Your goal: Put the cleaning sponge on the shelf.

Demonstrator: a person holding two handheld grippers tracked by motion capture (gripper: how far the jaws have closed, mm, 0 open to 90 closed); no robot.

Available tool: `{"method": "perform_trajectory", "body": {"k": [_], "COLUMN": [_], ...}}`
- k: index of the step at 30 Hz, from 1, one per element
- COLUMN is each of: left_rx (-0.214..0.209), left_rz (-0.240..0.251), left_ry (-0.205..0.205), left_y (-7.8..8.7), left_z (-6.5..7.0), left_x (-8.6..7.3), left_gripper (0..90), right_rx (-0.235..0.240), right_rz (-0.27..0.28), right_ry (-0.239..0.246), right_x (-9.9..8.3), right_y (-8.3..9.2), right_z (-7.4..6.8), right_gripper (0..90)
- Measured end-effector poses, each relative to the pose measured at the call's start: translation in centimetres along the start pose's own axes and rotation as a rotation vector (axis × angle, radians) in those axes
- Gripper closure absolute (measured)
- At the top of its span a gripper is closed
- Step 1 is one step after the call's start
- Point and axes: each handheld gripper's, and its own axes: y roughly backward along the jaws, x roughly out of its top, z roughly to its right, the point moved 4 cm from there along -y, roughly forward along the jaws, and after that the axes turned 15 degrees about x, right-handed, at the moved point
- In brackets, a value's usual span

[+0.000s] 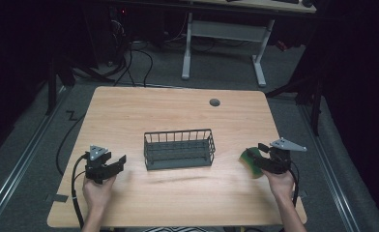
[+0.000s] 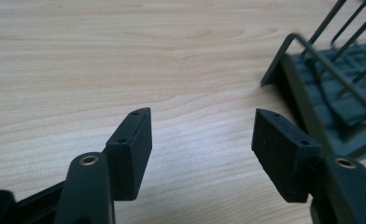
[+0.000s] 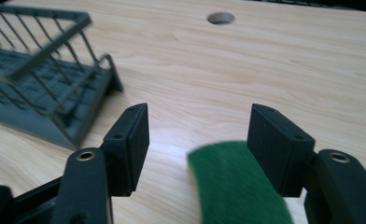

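Resting low over the wooden table (image 1: 178, 193), the right gripper (image 3: 197, 135) has its jaws spread apart, and a green sponge (image 3: 235, 186) sits between them, close against the inner face of the right-hand jaw in the right gripper view; a clear gap separates it from the other jaw, so the pads do not press on it. The sponge is blurred there, and whether it lies flat on the table or leans on that jaw I cannot tell. In the high view the sponge (image 1: 251, 160) pokes out just ahead of the right gripper (image 1: 266, 155), on the side facing the dark wire basket (image 1: 179, 149).

The basket stands ahead and to the left of the right gripper's jaws, well apart from the sponge. A round hole (image 3: 221, 18) in the table lies farther ahead of this gripper.

The left gripper (image 2: 202, 135) also stands open, with bare wood between its jaws. The basket (image 2: 330, 88) is just beyond and to the right of its right jaw. In the high view the left gripper (image 1: 116, 163) points toward the basket's near end, apart from it.
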Motion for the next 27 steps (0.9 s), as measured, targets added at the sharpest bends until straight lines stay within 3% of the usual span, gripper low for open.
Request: {"method": "perform_trajectory", "body": {"k": [9, 15, 24, 27], "left_rx": [0.047, 0.062, 0.063, 0.071], "left_rz": [-0.038, -0.061, -0.056, -0.06], "left_ry": [-0.035, -0.05, -0.06, -0.08], "left_y": [-1.2, -1.6, -1.7, -1.7], "left_z": [-0.3, -0.3, 0.0, 0.2], "left_x": [-1.2, -1.7, -2.1, -2.1], "left_gripper": [36.6, 35.0, 33.3, 31.6], "right_rx": [-0.028, -0.042, -0.05, -0.054], "right_rz": [-0.056, -0.096, -0.134, -0.147], "right_ry": [-0.032, -0.037, -0.036, -0.035], "right_x": [-2.4, -3.2, -3.7, -3.8], "right_y": [-0.1, -1.1, -2.4, -2.7], "right_z": [2.1, 2.5, 3.0, 3.0], "right_gripper": [27.9, 23.6, 22.2, 22.0]}}
